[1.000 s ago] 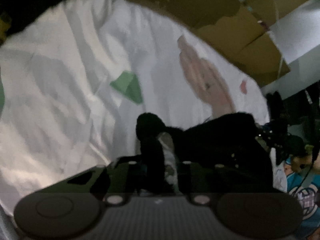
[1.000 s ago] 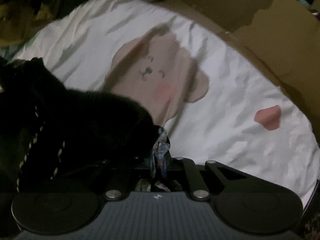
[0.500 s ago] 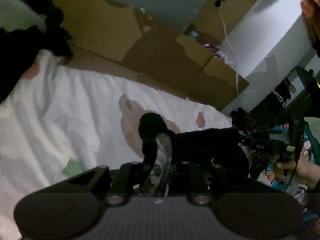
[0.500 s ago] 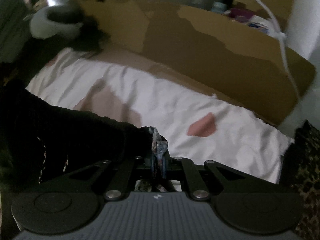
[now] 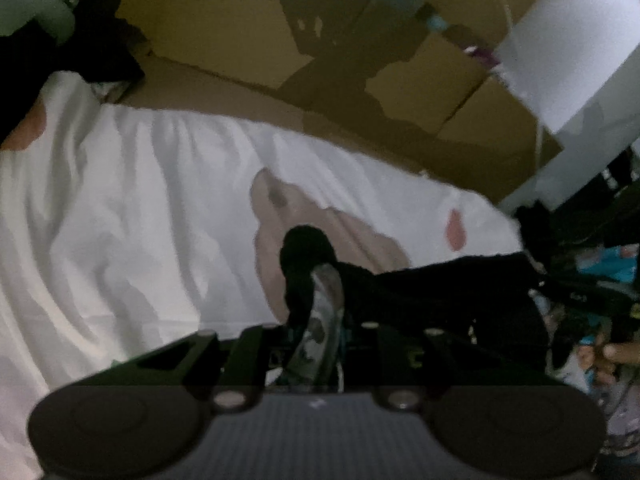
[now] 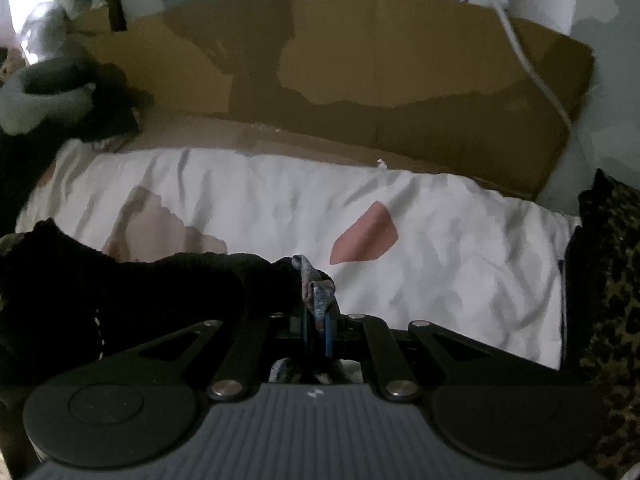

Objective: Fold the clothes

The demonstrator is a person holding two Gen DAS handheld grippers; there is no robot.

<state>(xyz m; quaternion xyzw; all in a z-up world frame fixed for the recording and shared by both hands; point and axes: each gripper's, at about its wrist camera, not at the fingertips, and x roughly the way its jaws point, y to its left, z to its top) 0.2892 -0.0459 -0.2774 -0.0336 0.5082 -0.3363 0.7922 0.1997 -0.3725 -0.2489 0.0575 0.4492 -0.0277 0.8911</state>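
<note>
A black fuzzy garment (image 5: 448, 292) with a patterned lining hangs stretched between my two grippers above a white sheet. My left gripper (image 5: 316, 320) is shut on one corner, with black fabric bunched above the jaws. In the right wrist view the same black garment (image 6: 152, 292) trails off to the left, and my right gripper (image 6: 318, 320) is shut on its other corner, where a patterned edge sticks up. The fingertips are hidden by cloth in both views.
The white sheet (image 6: 440, 264) carries a tan bear print (image 5: 288, 216) and a pink heart (image 6: 366, 240). Brown cardboard (image 6: 400, 80) lines the far side. A dark pile (image 6: 100, 108) sits at the far left, leopard-print fabric (image 6: 604, 280) at the right. A person's hand (image 5: 616, 354) shows at the right edge.
Both grippers have drawn back and up from the sheet with the black garment. The cardboard wall has come into view, and the sheet looks farther away. Both views have rolled.
</note>
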